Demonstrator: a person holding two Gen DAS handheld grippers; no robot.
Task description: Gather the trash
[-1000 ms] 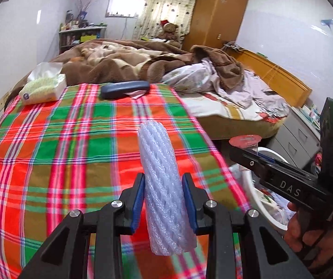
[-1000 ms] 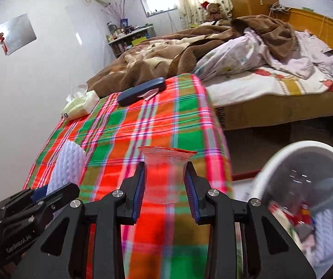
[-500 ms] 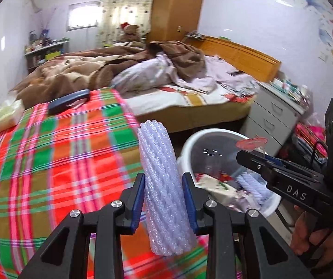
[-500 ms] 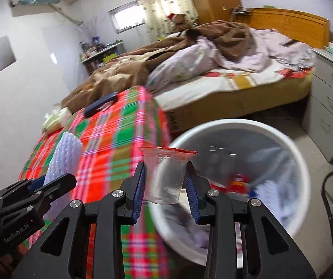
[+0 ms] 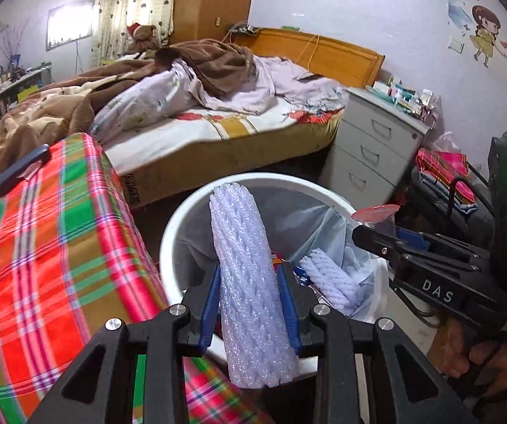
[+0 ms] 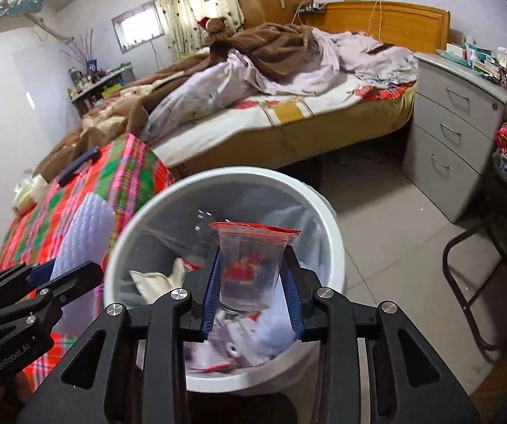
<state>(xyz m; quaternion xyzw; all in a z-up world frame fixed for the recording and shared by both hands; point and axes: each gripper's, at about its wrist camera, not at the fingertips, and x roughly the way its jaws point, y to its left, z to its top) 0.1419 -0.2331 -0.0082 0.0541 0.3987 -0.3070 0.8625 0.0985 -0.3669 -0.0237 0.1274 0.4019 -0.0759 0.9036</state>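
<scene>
Left gripper clamps one foam net sleeve; right gripper clamps one clear cup. One white bin at 12 o'clock, a second sleeve inside.

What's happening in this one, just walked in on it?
A person is clearing trash with a handheld gripper in each hand. The left gripper is shut on a white foam net sleeve, and the right gripper is shut on a clear plastic cup with a torn red seal. Both hang over the white bin beside the plaid-covered table. The bin already holds wrappers and another foam sleeve. Nothing has been dropped yet.
</scene>
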